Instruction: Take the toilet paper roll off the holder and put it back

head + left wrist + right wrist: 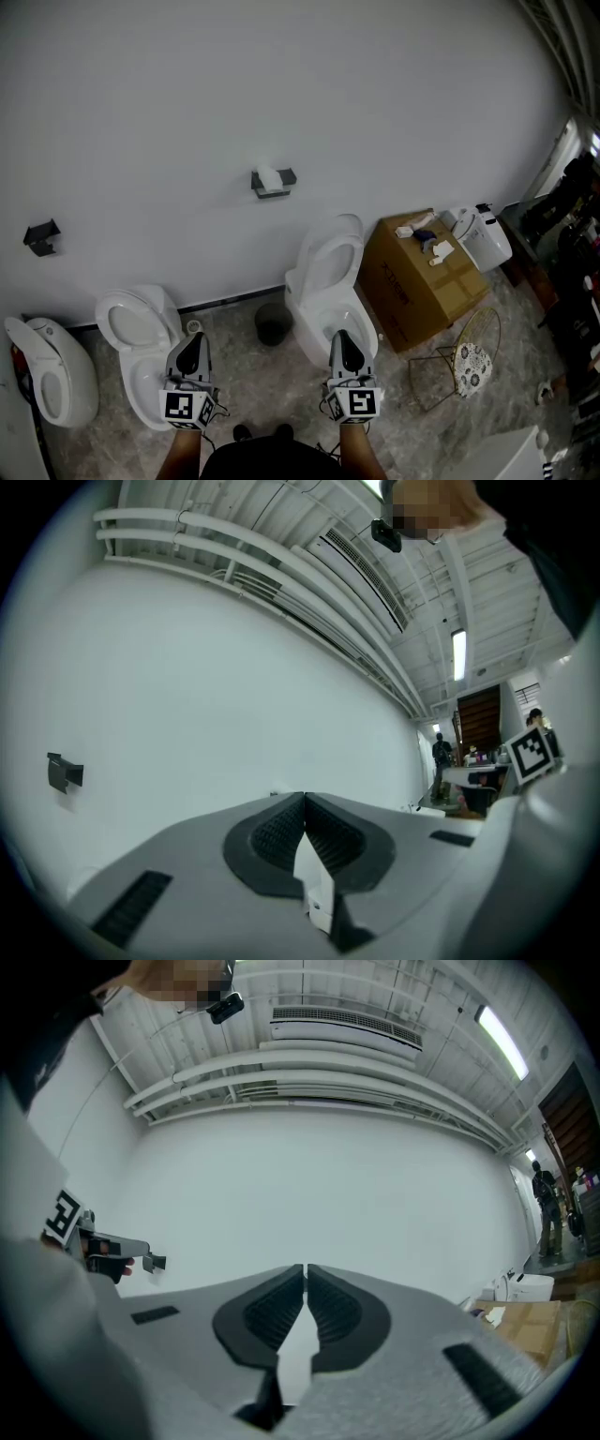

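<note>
The toilet paper roll [269, 176] sits on its holder [273, 184], a small dark bracket fixed to the white wall [187, 112] above the gap between two toilets, and both grippers are well apart from it, low in the head view. The left gripper [192, 343] is held over the bowl of the left-hand open toilet [131, 328], its marker cube [182, 406] nearest the person. In the left gripper view its fingers [277, 836] are pressed together at the tips, with nothing between them. The right gripper [342, 339] is held over the bowl of the toilet with its lid raised [330, 262]. In the right gripper view its fingers [273, 1311] likewise meet at the tips and hold nothing. The two grippers lie side by side, roughly parallel, both pointing toward the wall. A second dark bracket [42, 236] is mounted on the wall far to the left, and it also shows in the left gripper view. A third toilet [52, 370] stands at the left edge. A dark round bin [273, 323] stands on the floor [234, 375] between the two middle toilets, below the holder. To the right, a cardboard box [412, 286] stands against the wall with small items on top, a white container [486, 236] just beyond it, and a wire rack [459, 361] on the floor in front of it.
</note>
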The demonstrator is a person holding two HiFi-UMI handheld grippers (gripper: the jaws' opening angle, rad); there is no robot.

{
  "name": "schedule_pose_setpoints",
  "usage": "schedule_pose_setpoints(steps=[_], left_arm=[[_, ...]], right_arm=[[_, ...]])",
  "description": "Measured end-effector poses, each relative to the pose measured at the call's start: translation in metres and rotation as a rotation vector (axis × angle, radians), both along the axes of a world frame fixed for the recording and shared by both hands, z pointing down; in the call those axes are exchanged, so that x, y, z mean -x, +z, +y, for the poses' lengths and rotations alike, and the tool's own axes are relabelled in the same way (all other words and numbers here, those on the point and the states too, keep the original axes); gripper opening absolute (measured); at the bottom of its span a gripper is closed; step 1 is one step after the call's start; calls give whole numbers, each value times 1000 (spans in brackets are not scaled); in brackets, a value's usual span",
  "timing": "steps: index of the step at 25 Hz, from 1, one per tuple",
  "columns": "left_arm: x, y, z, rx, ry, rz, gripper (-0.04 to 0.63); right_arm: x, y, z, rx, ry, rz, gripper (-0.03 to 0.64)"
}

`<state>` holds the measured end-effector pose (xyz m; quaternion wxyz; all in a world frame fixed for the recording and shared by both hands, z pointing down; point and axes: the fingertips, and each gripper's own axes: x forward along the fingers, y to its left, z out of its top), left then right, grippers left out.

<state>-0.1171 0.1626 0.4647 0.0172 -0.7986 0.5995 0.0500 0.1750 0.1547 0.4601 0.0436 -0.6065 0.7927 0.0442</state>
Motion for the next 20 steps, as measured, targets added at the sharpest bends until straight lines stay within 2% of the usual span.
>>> schedule_pose_setpoints(steps=[5, 7, 20], left_arm=[[-2, 0, 2, -2, 5, 1, 3], [-2, -1, 3, -2, 5, 1, 3], [-2, 0, 4, 3, 5, -4, 3]], right_arm=[[0, -4, 1, -3, 1, 0, 5], [2, -5, 1, 1, -7, -4, 51], [1, -5, 0, 13, -14, -17, 196]])
